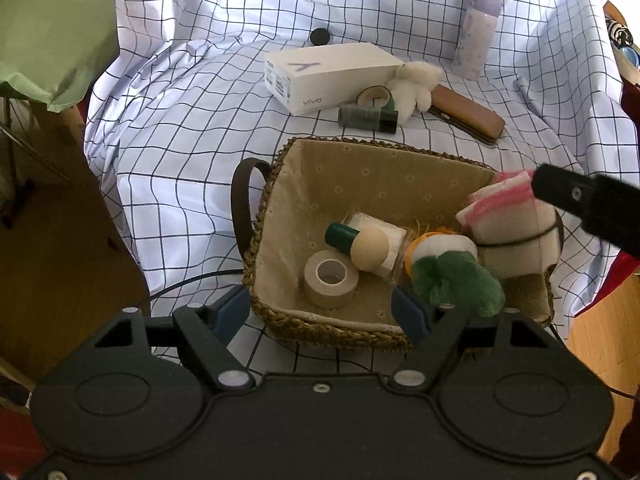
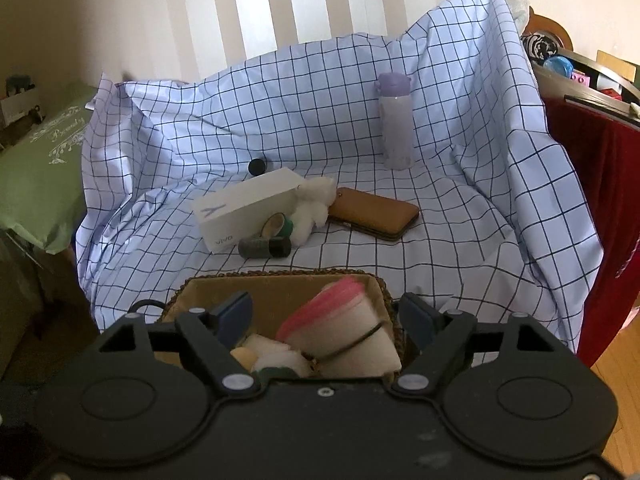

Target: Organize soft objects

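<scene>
Well, both sets of jaws stand apart and hold nothing. The left gripper hangs over the near rim of the basket, its right finger just beside the green plush, pads not pressing it. The right gripper hovers over the basket's other end with the towel bundle sitting between its fingers — loosely, not squeezed.

Trouble from here, as I judge it: that bundle, pink-edged and tied with a thin dark band, leans against the basket's right wall and rides above the rim. A nudge from a finger drawing back could tip it out onto the checked cloth. The band might also snag on a fingertip and drag the bundle along. On the left, the green plush rests on a small jar and other hard bits, so a careless brush could roll the jar or the tape roll about.

One soft thing is not yet in: the white plush lies beyond the basket, wedged between the box and the brown case, with two small tubes touching it. A reach for it risks knocking those — or catching cloth with it.

Both grippers tilt downward toward the basket, the left more steeply; the right's finger shows as a dark bar at the bundle's top in the left view.
</scene>
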Action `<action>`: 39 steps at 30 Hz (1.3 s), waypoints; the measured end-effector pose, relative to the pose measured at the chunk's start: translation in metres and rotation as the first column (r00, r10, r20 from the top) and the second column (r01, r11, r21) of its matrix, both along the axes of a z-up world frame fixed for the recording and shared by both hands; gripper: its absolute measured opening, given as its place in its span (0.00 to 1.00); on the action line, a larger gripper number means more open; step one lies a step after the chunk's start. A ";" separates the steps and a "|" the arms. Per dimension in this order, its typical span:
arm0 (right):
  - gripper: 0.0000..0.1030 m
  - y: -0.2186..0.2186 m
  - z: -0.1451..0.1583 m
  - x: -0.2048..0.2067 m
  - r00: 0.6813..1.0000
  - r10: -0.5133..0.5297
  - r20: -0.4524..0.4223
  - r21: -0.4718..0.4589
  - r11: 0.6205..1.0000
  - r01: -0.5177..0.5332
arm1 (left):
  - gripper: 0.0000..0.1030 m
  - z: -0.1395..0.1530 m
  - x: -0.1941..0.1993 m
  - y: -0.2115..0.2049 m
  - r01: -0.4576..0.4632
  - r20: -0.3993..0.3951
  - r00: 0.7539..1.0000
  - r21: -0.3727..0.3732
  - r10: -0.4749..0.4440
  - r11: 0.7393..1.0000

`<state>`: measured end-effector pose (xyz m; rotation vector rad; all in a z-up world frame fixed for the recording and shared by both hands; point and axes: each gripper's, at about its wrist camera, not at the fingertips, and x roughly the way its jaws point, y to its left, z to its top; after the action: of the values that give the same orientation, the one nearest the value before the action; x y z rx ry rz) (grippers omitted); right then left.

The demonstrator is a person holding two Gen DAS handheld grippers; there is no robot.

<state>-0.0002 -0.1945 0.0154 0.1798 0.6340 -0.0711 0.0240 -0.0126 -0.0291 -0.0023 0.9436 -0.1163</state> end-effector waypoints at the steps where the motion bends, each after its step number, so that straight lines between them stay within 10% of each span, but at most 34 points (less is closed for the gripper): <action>1: 0.78 0.000 0.000 -0.002 1.000 0.001 -0.003 -0.001 1.000 -0.001 | 0.71 0.000 0.000 0.000 -0.001 0.000 1.000 0.000 0.001 1.000; 39: 0.78 -0.010 -0.013 -0.019 0.997 -0.028 -0.078 -0.010 1.000 0.028 | 0.72 0.007 -0.006 0.001 -0.016 0.027 1.000 0.037 0.015 0.999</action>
<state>-0.0188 -0.2043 0.0028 0.1778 0.7088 -0.1084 0.0181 -0.0114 -0.0225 0.0260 0.9186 -0.0842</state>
